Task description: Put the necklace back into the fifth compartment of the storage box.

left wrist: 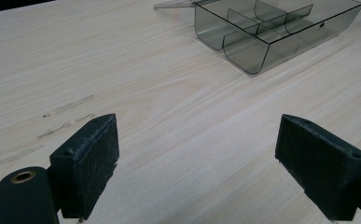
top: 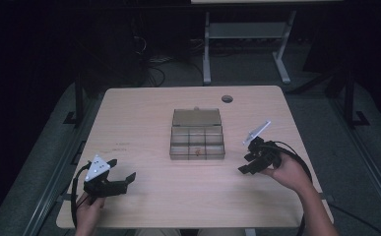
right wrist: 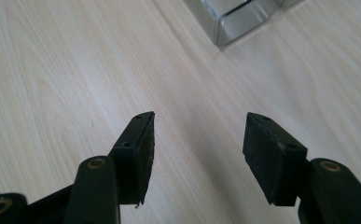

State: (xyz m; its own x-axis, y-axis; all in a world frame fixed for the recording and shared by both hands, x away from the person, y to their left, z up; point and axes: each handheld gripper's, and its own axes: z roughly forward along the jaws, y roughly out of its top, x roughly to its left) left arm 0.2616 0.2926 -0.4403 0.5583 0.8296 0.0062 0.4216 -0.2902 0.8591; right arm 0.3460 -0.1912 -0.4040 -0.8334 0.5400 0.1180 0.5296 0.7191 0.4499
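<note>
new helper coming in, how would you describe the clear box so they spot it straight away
Start at the light wooden table and look to its middle. There sits a smoky transparent plastic organiser box with its lid open toward the far edge. Inner dividers split it into compartments, and it lies between the two black grippers.

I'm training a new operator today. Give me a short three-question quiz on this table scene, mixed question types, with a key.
1. True or false: the clear plastic box in the middle of the table has its lid open.
2. Multiple choice: the left gripper is A) open over bare wood, B) shut on the box, C) inside a compartment.
3. Fill in: the right gripper has its jaws ____ and holds nothing.

Key: 1 true; 2 A; 3 open.
</note>
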